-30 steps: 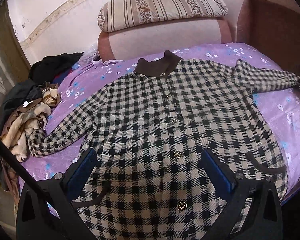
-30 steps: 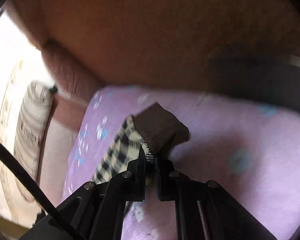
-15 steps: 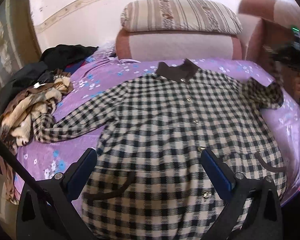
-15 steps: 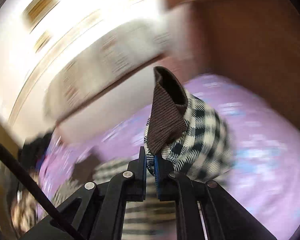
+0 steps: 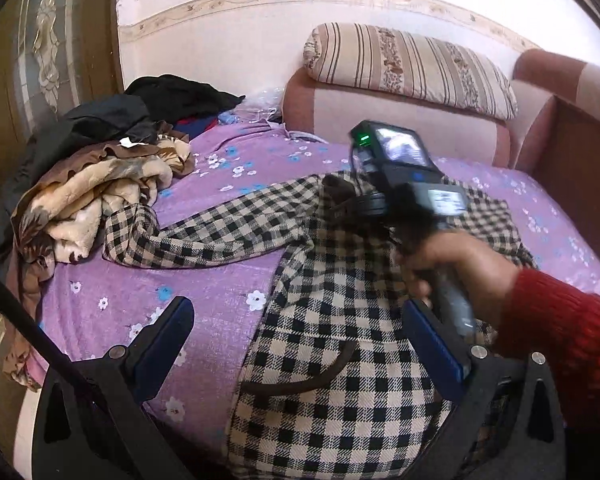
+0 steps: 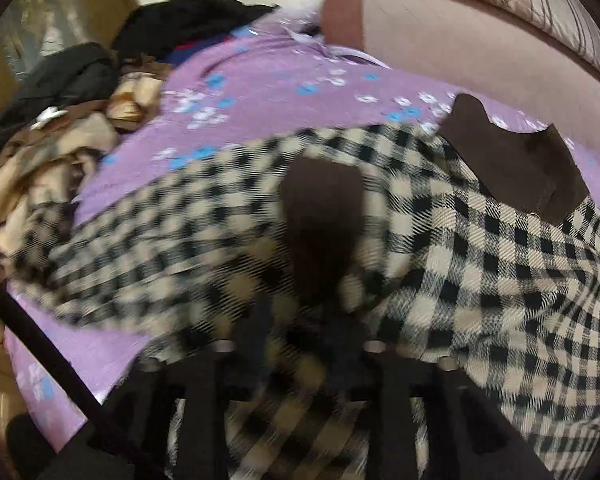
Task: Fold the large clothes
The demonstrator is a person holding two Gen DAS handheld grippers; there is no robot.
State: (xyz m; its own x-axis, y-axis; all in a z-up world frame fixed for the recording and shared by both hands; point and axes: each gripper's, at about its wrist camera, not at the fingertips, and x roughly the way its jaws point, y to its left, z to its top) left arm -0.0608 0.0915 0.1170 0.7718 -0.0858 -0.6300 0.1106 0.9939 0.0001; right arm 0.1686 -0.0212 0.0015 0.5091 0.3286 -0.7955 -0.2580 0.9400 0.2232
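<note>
A black-and-cream checked coat (image 5: 340,312) with a brown collar (image 6: 516,164) lies buttoned side up on the purple flowered bed (image 5: 220,296). My left gripper (image 5: 300,344) is open and empty, hovering above the coat's lower left part. My right gripper (image 6: 304,320) is shut on the brown cuff (image 6: 320,220) of the coat's right sleeve and holds it over the coat's chest. In the left wrist view the right gripper's body (image 5: 396,184) and the hand in a red sleeve cover the coat's middle. The coat's left sleeve (image 5: 204,232) lies stretched out to the left.
A pile of crumpled clothes (image 5: 96,184) lies at the bed's left end, with dark garments (image 5: 148,108) behind it. A striped bolster (image 5: 408,64) rests on the pink headboard (image 5: 380,120). A brown wooden side (image 5: 580,168) stands on the right.
My right gripper has carried the right sleeve's cuff from the bed's right side leftward across the coat's chest. My left gripper has swung to the left, wide open as before.
</note>
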